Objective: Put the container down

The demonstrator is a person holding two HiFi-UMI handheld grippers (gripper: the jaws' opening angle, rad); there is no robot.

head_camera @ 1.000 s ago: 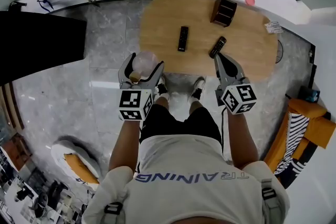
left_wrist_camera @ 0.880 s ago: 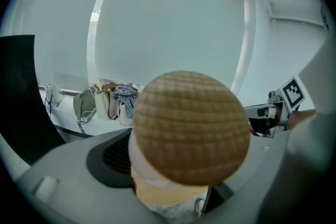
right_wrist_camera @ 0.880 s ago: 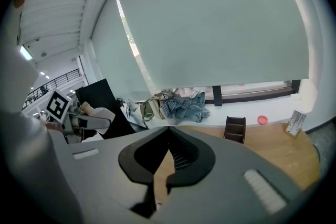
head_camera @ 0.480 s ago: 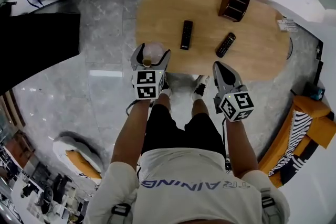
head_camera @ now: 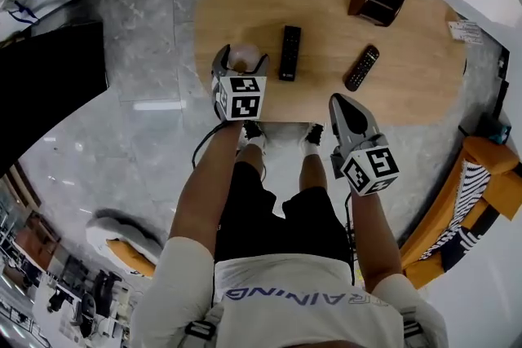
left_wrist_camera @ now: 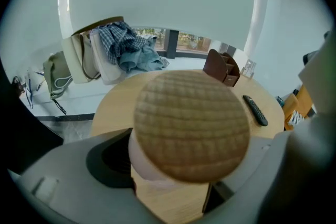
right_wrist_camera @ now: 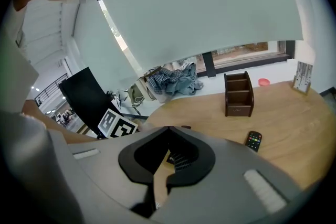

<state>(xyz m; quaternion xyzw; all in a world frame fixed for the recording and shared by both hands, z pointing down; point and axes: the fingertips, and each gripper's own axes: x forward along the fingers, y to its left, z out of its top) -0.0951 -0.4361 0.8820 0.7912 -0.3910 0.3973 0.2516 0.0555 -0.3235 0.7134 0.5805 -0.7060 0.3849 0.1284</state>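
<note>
Clamping the container (left_wrist_camera: 191,123), the left gripper (head_camera: 242,59) has dropped over the table (head_camera: 326,4), upper centre; touchdown seems close. The right gripper (head_camera: 342,106) is closed, empty.

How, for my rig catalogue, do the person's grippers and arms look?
The left gripper and the right gripper are both grey plastic, with tapering jaws that have black recesses on the inside. Each carries a cube with black-and-white square markers. The person wears a white short-sleeved shirt with grey lettering and black shorts. The forearms are bare.
</note>
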